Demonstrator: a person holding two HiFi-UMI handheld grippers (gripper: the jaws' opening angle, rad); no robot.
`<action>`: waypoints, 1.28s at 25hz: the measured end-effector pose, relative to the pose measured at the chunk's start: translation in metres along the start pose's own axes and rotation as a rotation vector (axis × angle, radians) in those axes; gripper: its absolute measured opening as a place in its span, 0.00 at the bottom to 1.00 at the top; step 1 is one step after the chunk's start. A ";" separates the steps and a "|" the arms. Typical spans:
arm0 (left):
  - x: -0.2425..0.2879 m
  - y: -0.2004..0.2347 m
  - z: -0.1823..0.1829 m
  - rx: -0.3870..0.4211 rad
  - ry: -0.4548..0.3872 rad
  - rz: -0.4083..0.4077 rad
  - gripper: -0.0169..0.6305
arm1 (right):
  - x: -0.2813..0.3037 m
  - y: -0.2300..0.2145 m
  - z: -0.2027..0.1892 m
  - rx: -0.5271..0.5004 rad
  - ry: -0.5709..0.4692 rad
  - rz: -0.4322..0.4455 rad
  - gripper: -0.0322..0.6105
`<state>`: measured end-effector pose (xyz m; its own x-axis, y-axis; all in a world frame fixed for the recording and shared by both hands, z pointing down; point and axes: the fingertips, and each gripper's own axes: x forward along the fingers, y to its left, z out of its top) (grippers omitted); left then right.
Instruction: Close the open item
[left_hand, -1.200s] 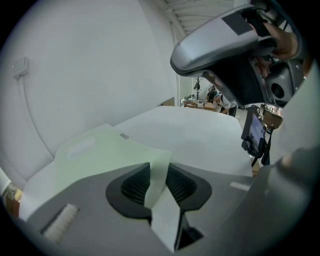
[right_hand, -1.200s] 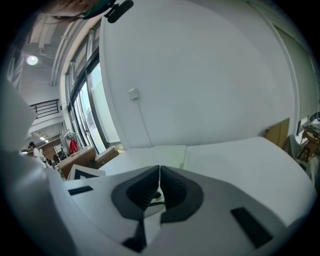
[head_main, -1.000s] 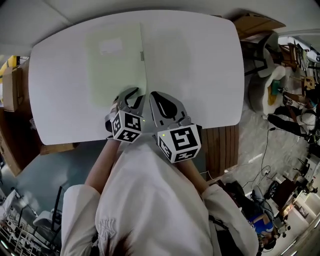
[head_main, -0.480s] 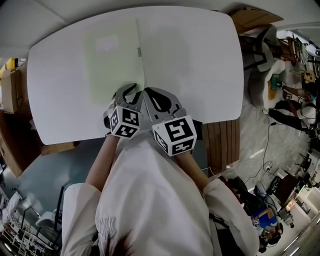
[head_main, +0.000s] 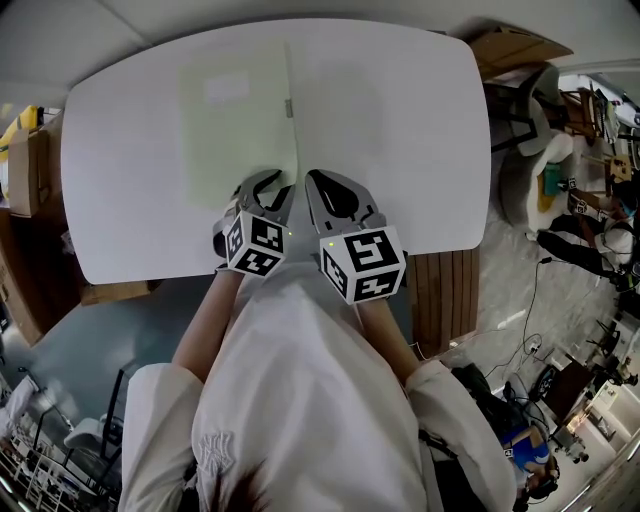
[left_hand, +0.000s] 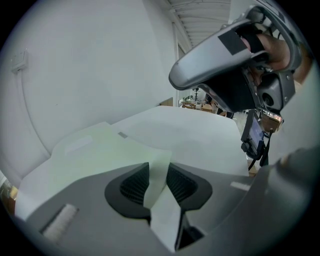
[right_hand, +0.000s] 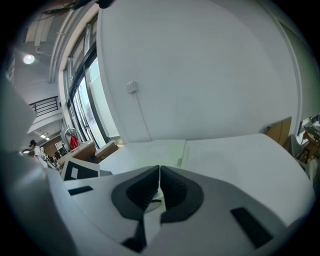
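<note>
The white tabletop (head_main: 430, 170) spreads ahead of both tongs. On it the folder (head_main: 235, 130) lies open and flat, with its pale green leaf (left_hand: 100, 150) ahead of the left tongs (left_hand: 157, 170) and its white leaf ahead of the right tongs (right_hand: 160, 176). The left tongs are spread and have just eased wider, with the green leaf's near corner loose between them. The right tongs are pressed almost together. I'd pinch that corner firmly again, then swing the leaf over the spine towards the right tongs.
</note>
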<state>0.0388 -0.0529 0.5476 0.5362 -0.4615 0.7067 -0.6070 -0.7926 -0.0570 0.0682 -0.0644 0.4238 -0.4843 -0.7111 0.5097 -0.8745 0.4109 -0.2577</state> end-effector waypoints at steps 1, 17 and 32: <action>0.000 0.000 0.000 -0.001 -0.001 0.000 0.19 | 0.000 0.002 0.000 -0.002 0.001 0.005 0.07; 0.000 -0.008 -0.001 -0.038 -0.021 -0.051 0.30 | 0.002 0.009 -0.004 -0.009 0.019 0.019 0.07; -0.001 -0.009 0.002 -0.127 -0.047 -0.094 0.31 | 0.001 0.012 -0.004 -0.014 0.022 0.022 0.07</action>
<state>0.0448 -0.0459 0.5462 0.6188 -0.4082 0.6711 -0.6206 -0.7778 0.0991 0.0574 -0.0584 0.4243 -0.5029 -0.6888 0.5222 -0.8629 0.4344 -0.2581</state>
